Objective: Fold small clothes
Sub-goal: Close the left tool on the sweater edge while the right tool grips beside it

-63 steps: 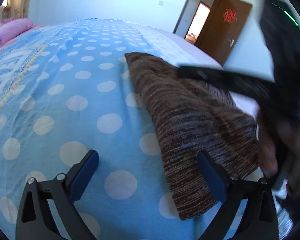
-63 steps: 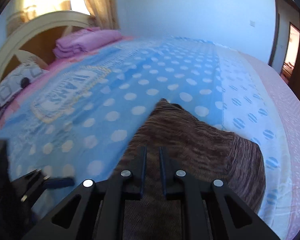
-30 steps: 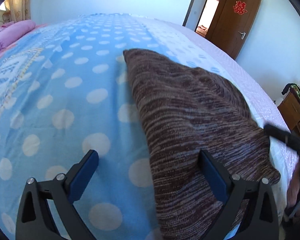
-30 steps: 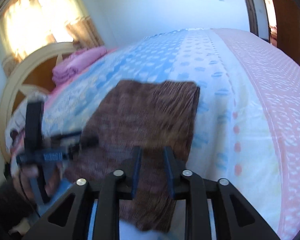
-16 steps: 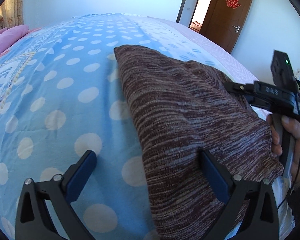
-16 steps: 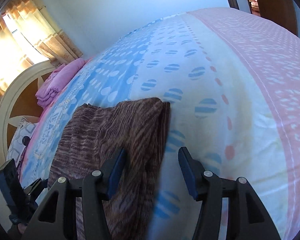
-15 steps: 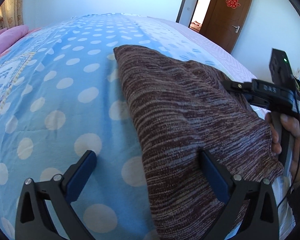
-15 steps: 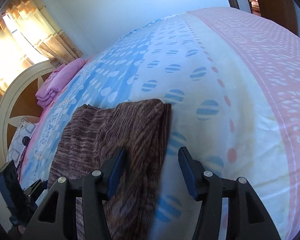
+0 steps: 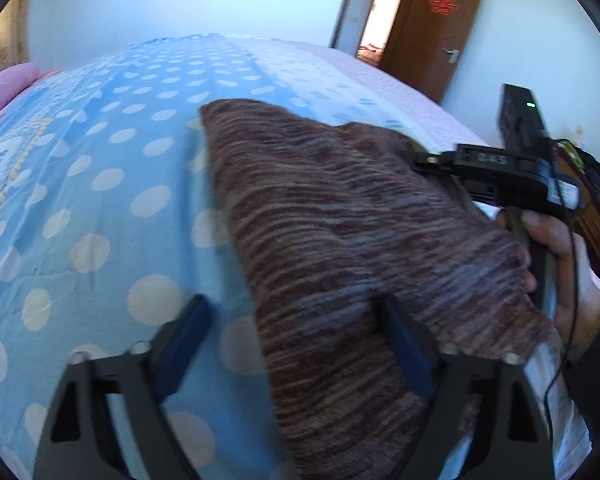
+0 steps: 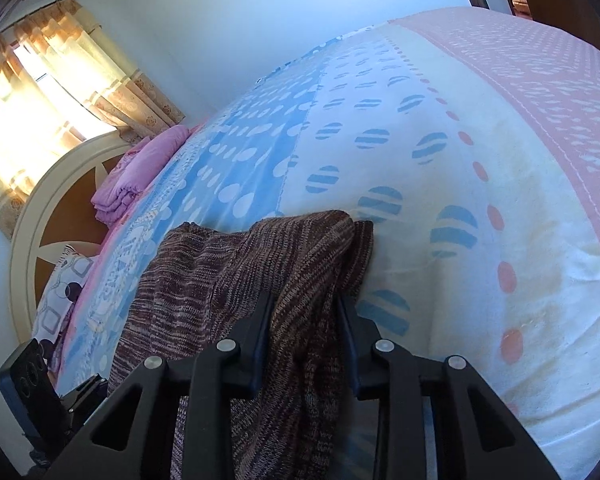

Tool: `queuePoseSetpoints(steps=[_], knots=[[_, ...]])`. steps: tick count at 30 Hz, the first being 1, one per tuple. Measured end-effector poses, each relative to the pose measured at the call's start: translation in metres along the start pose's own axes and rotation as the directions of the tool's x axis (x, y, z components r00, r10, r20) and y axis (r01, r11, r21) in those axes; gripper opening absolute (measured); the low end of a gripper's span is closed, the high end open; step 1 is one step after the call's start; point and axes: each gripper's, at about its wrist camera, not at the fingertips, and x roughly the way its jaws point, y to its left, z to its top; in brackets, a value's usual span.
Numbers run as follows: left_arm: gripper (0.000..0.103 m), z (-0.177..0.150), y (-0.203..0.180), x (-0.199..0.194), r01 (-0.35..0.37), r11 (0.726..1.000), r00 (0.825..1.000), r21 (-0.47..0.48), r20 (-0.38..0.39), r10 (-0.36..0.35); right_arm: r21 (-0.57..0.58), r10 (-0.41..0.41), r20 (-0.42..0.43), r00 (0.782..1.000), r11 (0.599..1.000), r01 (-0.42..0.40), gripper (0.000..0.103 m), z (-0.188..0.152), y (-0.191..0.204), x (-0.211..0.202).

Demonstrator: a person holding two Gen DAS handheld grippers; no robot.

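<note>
A brown striped knitted garment (image 9: pixel 340 232) lies folded on the polka-dot bed cover (image 9: pixel 100 184). My left gripper (image 9: pixel 296 336) is open, its right finger resting on the garment's near part and its left finger over the bare cover. My right gripper (image 10: pixel 306 320) has its jaws partly closed around the garment's right edge (image 10: pixel 320 272), which bunches up between them. The right gripper also shows in the left wrist view (image 9: pixel 432 160) at the garment's far right side, held by a hand.
The bed cover turns cream and pink toward the right (image 10: pixel 500 160). Folded pink bedding (image 10: pixel 140 172) and a patterned pillow (image 10: pixel 60 288) lie by the round headboard (image 10: pixel 32 216). A brown door (image 9: pixel 432 28) stands open at the back right.
My right gripper has moved onto the garment's right edge and its jaws have narrowed around it, lifting the fabric. My left gripper has stayed open and shifted slightly.
</note>
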Motion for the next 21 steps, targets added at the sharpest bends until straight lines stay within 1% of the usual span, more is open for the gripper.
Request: queuePoseSetpoints(steps=[2, 3, 6, 9, 11, 13, 15, 18, 21], knots=[[0.074, 0.0, -0.003, -0.001, 0.013, 1.0, 1.0, 0.01, 0.001, -0.013, -0.005, 0.008, 0.007, 1.0, 1.0, -0.008, 0.027, -0.001, 0.001, -0.001], [0.069, 0.0, -0.003, -0.001, 0.03, 0.999, 1.0, 0.012, 0.0, -0.03, -0.011, 0.014, 0.01, 1.0, 1.0, -0.014, 0.027, -0.002, 0.001, -0.002], [0.068, 0.0, -0.003, -0.001, 0.05, 0.999, 0.999, 0.006, -0.007, -0.05, 0.016, 0.028, 0.0, 1.0, 0.999, -0.028, 0.027, -0.001, -0.003, 0.001], [0.069, 0.001, -0.003, 0.001, 0.061, 0.998, 0.998, 0.002, -0.017, -0.061, 0.059, 0.066, -0.009, 0.998, 0.996, -0.065, 0.027, 0.001, -0.012, 0.003], [0.067, 0.001, -0.005, 0.0, 0.055, 0.998, 0.998, 0.012, -0.014, -0.055, 0.042, 0.067, 0.001, 0.998, 0.997, -0.067, 0.026, 0.0, -0.01, 0.001], [0.055, 0.001, -0.008, -0.002, 0.05, 0.998, 0.999, 0.029, -0.004, -0.05, -0.003, 0.049, 0.019, 0.999, 0.999, -0.049, 0.021, -0.002, -0.003, -0.002], [0.049, 0.0, -0.011, -0.004, 0.041, 0.998, 0.999, 0.042, 0.006, -0.041, -0.043, 0.038, 0.036, 0.999, 0.998, -0.036, 0.02, -0.004, 0.004, -0.004], [0.045, 0.0, -0.014, -0.005, 0.029, 0.998, 1.0, 0.052, 0.008, -0.029, -0.024, 0.036, 0.024, 0.999, 0.999, -0.036, 0.02, -0.003, 0.0, -0.002], [0.039, 0.001, -0.013, -0.006, 0.028, 0.999, 1.0, 0.037, 0.006, -0.028, -0.03, 0.02, 0.023, 1.0, 0.999, -0.02, 0.02, -0.003, 0.002, -0.002]])
